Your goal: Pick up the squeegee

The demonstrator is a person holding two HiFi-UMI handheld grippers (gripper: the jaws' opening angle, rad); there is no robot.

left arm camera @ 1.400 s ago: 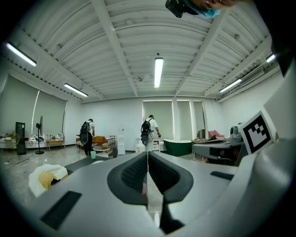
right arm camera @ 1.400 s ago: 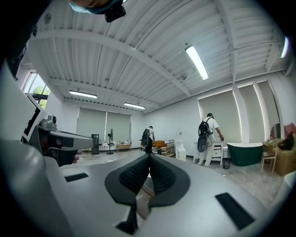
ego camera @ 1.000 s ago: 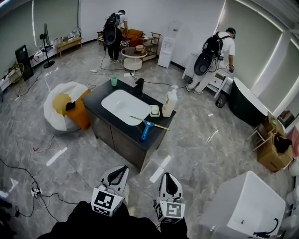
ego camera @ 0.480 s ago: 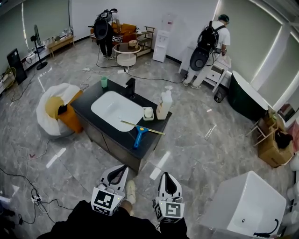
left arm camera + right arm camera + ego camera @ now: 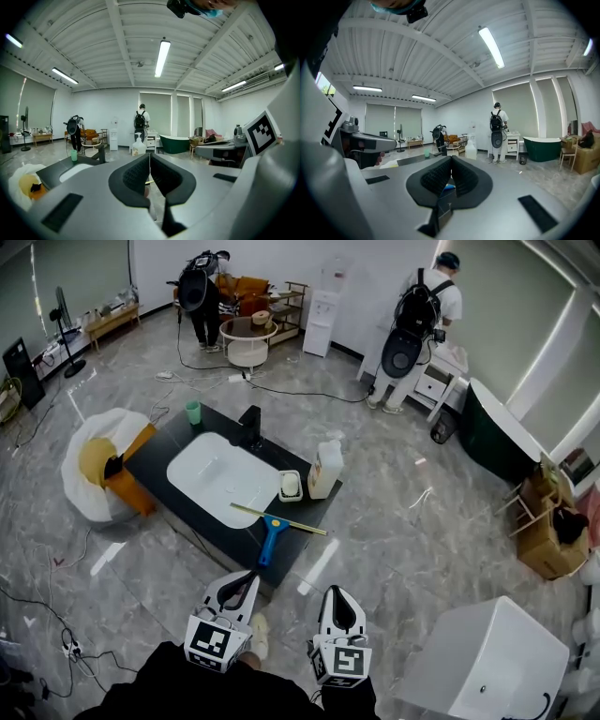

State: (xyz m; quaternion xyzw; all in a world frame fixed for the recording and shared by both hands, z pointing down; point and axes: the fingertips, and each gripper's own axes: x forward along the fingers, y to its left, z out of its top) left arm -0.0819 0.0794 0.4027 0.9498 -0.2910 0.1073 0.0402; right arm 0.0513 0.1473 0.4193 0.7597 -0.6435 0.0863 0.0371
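Nearest, at 6 o'clock in the head view, the left gripper [image 5: 250,577] and right gripper [image 5: 337,593] sit side by side, each with its jaws pressed together and holding nothing. Just past the left gripper's tips, at its 12 o'clock, the squeegee [image 5: 270,537] lies on the near corner of the dark counter [image 5: 155,461], its blue handle pointing to 6 o'clock and its blade crosswise at the far end. Beyond it are a soap dish [image 5: 290,486] and a pump bottle [image 5: 324,471], with the white sink [image 5: 221,475] at 10 o'clock. Farther off, two people [image 5: 424,317] stand near the far wall.
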